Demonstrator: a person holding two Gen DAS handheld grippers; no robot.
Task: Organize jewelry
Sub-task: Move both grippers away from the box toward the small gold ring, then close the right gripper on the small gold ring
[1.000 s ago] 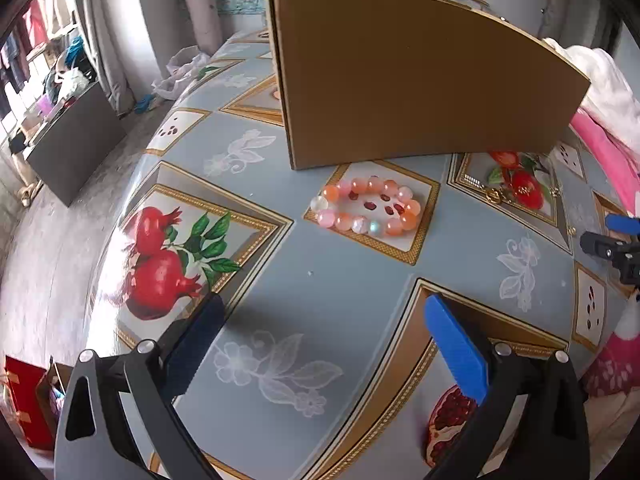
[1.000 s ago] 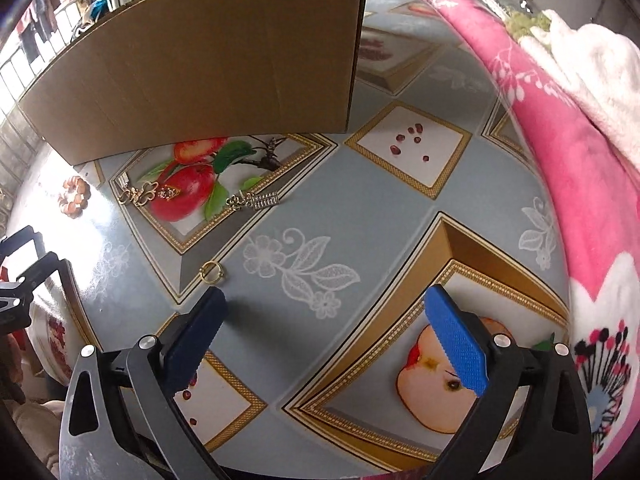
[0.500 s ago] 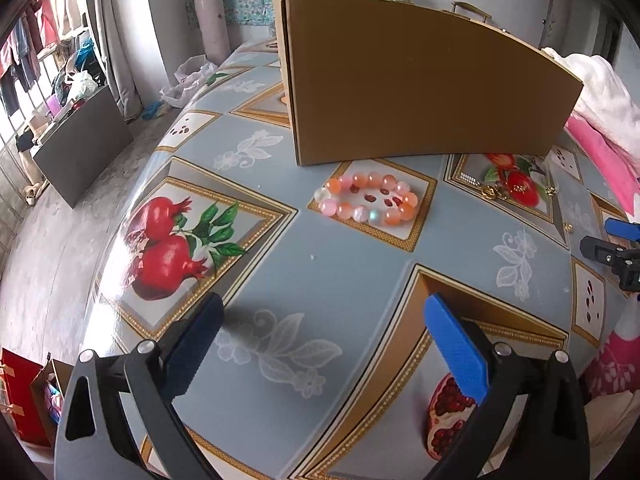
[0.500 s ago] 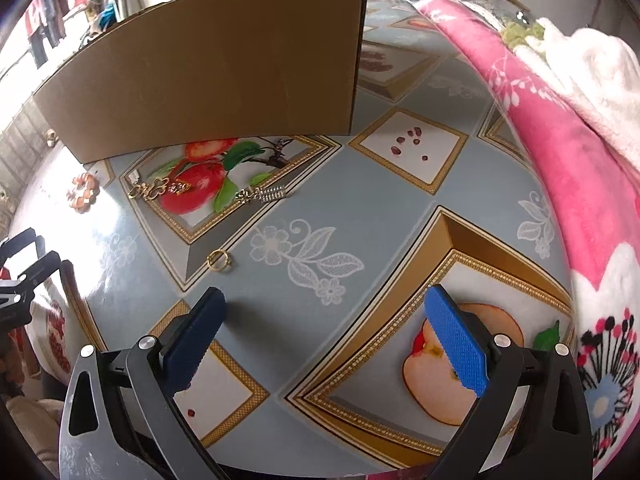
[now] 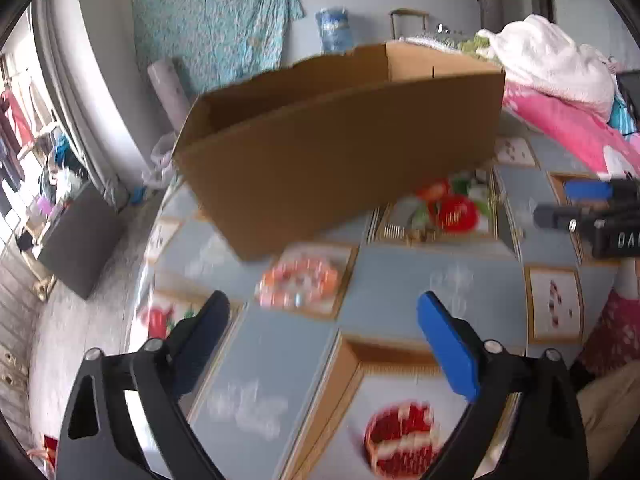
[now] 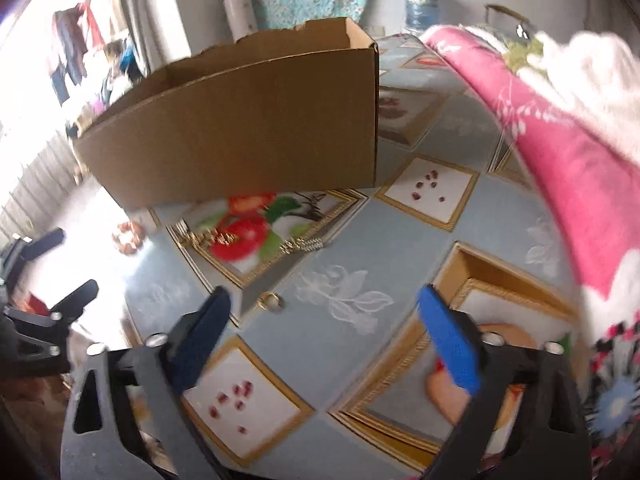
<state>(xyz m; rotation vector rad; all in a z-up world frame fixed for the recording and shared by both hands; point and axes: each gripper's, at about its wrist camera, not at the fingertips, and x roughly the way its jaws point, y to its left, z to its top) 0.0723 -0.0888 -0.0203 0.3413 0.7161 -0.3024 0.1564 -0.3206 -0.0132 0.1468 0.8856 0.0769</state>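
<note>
The beaded bracelet is a closed loop of orange, pink and pale beads. It lies flat on the table, on a white, gold-framed square of the printed cloth, just in front of the open cardboard box. A gold ring lies on the grey cloth ahead of the right gripper. A gold chain piece and a small spring-like piece lie on the printed fruit panel nearer the box.

The left gripper has its jaws wide apart and closing, with nothing between them. The right gripper's jaws are likewise wide and closing, also empty.

Compared with a second ago, both views are raised and tilted up: the box's open top and inner walls are now visible, and the bracelet sits lower in the left view, closer to the fingertips.

Both views are motion-blurred, so individual beads and the chain's links cannot be resolved. The box floor is hidden behind its front wall.
</note>
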